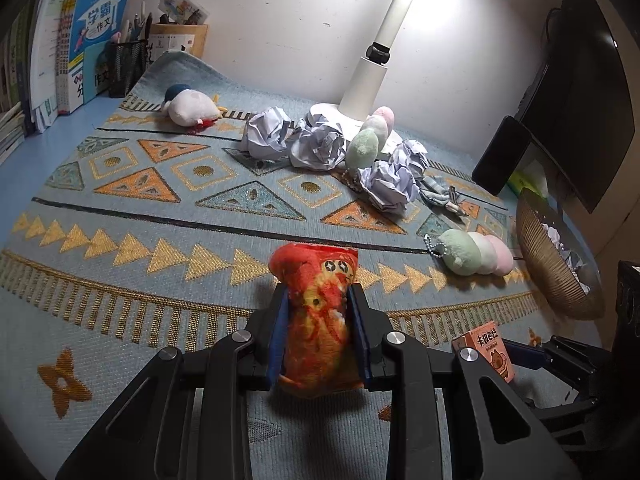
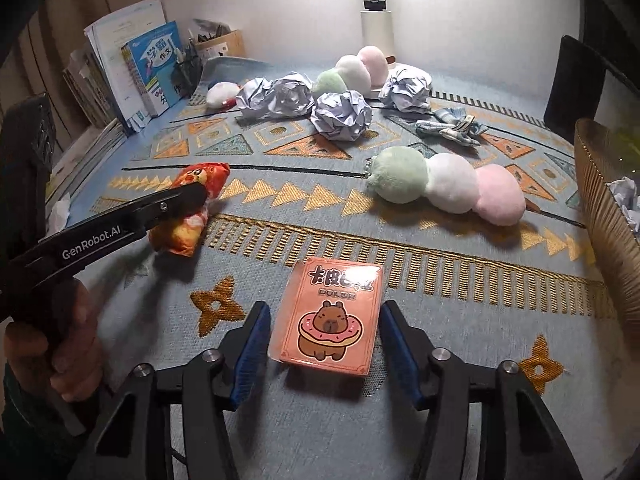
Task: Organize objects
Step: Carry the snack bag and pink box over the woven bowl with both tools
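- The left tool (image 1: pixel 318 300) is clenched on an orange-red plush toy (image 1: pixel 316 316); both blue pads press its sides, and the toy stands upright between them, lifted clear of the patterned rug (image 1: pixel 160 208) that covers the worktop.
- From the right wrist view the same toy (image 2: pixel 192 208) hangs in the left tool (image 2: pixel 188 200), well to the left of the pink card box (image 2: pixel 332 316); a hand (image 2: pixel 52 344) grips the tool's handle.
- The right tool (image 2: pixel 322 340) is released — its jaws straddle the pink card box, with a gap showing between each pad and the box's sides. The box lies flat on the rug, capybara print facing up.
- Beyond the card box, a three-ball plush skewer (image 2: pixel 448 184) — green, white, pink — lies on the rug.
- Farther behind the card box sit crumpled paper balls (image 2: pixel 340 116), a second three-ball skewer (image 2: pixel 352 72) leaning near the white lamp post (image 2: pixel 374 20), and a small striped cloth item (image 2: pixel 448 126).
- Right of the card box, at the rug's edge, stands a woven basket (image 2: pixel 600 184) with crumpled paper inside.
- Far left of the card box, books (image 2: pixel 152 68) stand against the wall beside a pen holder (image 2: pixel 186 68).
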`<control>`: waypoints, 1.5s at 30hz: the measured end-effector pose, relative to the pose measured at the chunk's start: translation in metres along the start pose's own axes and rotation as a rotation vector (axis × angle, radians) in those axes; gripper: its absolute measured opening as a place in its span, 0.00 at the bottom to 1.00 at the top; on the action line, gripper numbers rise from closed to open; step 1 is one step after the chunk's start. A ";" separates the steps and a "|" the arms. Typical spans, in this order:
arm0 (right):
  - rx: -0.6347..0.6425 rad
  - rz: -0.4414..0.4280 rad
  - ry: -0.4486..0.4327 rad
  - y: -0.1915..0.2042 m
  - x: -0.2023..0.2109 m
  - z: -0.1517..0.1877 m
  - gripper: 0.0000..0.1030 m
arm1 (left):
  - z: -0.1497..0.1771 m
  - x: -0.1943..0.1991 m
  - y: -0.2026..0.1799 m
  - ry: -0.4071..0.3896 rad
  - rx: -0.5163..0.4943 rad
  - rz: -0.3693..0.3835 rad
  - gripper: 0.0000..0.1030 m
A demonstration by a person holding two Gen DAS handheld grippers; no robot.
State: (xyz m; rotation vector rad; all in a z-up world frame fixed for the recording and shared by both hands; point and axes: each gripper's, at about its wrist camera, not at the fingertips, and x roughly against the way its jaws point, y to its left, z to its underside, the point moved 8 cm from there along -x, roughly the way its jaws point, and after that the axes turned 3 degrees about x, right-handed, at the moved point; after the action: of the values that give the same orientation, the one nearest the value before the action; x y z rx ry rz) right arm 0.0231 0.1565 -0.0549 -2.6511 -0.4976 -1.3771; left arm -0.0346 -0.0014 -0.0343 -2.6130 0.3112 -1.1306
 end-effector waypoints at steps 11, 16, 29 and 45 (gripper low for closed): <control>-0.076 -0.017 -0.104 -0.029 0.046 -0.008 0.41 | 0.006 0.011 -0.022 -0.023 -0.070 -0.008 0.25; -0.103 0.022 -0.213 -0.060 0.094 -0.021 0.41 | 0.015 0.019 -0.056 -0.019 -0.090 0.049 0.25; -0.359 0.194 -0.417 -0.203 0.193 -0.026 0.41 | -0.014 0.038 -0.190 -0.064 -0.227 0.248 0.25; -0.590 0.196 -0.391 -0.286 0.201 -0.002 0.60 | -0.018 -0.023 -0.345 0.081 -0.271 0.494 0.48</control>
State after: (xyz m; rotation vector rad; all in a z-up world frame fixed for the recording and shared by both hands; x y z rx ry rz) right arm 0.0328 0.4719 0.0953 -3.3467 0.1813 -1.0698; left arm -0.0333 0.3261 0.0770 -2.4905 1.1244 -1.0715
